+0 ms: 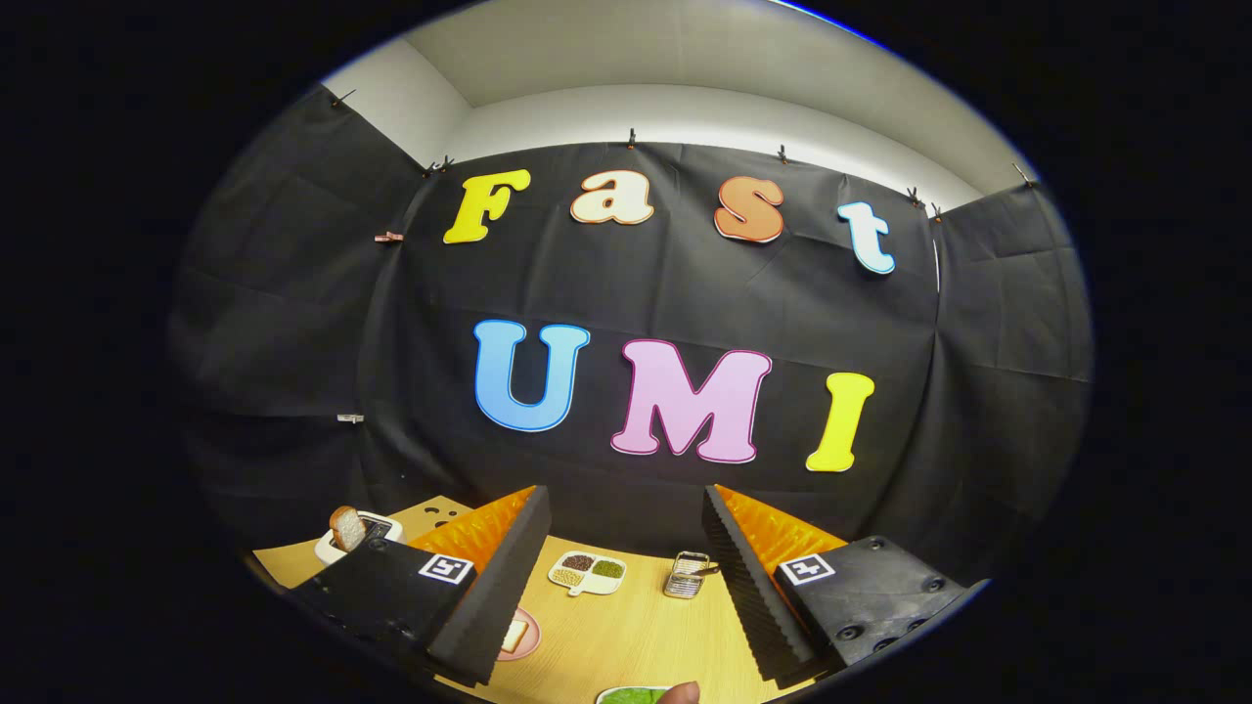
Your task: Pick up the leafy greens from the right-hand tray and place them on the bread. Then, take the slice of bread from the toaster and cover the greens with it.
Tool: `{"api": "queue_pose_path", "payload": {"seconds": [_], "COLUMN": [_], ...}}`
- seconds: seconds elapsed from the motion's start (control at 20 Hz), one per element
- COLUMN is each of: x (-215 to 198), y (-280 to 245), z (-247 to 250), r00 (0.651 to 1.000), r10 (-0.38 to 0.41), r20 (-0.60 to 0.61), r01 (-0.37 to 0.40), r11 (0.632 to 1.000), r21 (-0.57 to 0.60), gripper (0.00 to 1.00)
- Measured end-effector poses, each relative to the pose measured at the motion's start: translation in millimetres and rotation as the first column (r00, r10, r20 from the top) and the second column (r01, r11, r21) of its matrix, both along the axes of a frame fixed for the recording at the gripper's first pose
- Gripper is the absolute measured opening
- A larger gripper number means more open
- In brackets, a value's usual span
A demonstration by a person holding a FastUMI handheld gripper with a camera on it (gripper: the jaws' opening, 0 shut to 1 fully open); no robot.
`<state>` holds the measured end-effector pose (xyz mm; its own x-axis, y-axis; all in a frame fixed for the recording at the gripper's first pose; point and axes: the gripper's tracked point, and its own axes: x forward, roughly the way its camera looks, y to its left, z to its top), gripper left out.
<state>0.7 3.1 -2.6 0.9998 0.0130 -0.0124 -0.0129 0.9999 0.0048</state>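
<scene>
Leafy greens [631, 696] lie on a white tray at the near edge of the table [626, 626], between and just below the gripper's [626, 577] fingers, with a fingertip [680, 693] touching or just beside them. The gripper is spread wide and pinches nothing. The table is light wood, backed by a black cloth wall [293, 323] held up with clips, and above it a pale room wall and ceiling. One white toaster [354, 538] stands toward the far left corner with one slice of bread [346, 527] sticking up from it. One pink plate [518, 635] with a second bread slice lies partly hidden by the left finger. One divided white dish [588, 572] holds three small fillings near the far edge; beside it stands one small wire basket [687, 574].
</scene>
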Motion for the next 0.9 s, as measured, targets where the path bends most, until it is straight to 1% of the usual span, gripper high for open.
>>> {"api": "queue_pose_path", "payload": {"seconds": [0.35,0.4,0.5,0.6,0.65,0.75,0.9], "x": [-1.0,-0.6,0.4,-9.3,-17.3,-33.6,-60.6], "y": [1.7,1.5,6.6,8.1,3.5,-10.5,-23.0], "z": [-2.2,-8.2,-38.2,-84.7,-110.9,-166.4,-256.8], "r00": [1.000,0.999,0.990,0.956,0.935,0.893,0.805], "r10": [0.011,0.028,0.109,0.208,0.241,0.259,0.264], "r20": [-0.006,-0.021,-0.094,-0.205,-0.259,-0.368,-0.532], "r01": [-0.011,-0.028,-0.114,-0.225,-0.266,-0.304,-0.320], "r11": [1.000,1.000,0.993,0.972,0.962,0.950,0.947], "r21": [-0.001,-0.008,-0.041,-0.061,-0.067,-0.067,-0.015], "gripper": [0.97,0.97,0.97,0.98,0.97,0.96,0.95]}}
